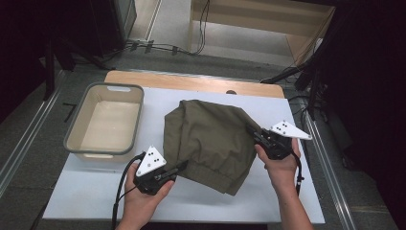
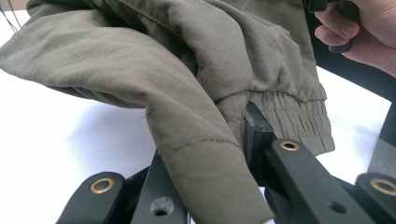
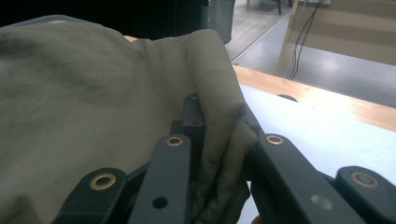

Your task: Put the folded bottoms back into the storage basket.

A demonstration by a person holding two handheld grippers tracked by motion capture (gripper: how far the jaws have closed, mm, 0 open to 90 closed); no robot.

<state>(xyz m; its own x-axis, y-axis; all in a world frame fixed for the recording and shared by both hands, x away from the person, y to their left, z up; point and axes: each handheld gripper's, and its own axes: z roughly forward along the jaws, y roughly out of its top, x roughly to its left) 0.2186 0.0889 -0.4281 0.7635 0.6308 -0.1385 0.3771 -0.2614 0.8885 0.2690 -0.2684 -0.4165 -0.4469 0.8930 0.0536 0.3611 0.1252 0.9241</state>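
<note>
Twelve o'clock: my olive jacket [image 1: 210, 136] bulks mid-table, blocking any straight reach across.
Ten o'clock: grey tub [image 1: 107, 120] stands on the white table [image 1: 86, 191], well apart from my left gripper [image 1: 179, 167]; its walls bar a low sweep.
Six o'clock: bare tabletop between my forearms, free passage.
Two o'clock: open strip beyond my right gripper [image 1: 251, 130], running to the wooden edge [image 1: 191, 81].
</note>
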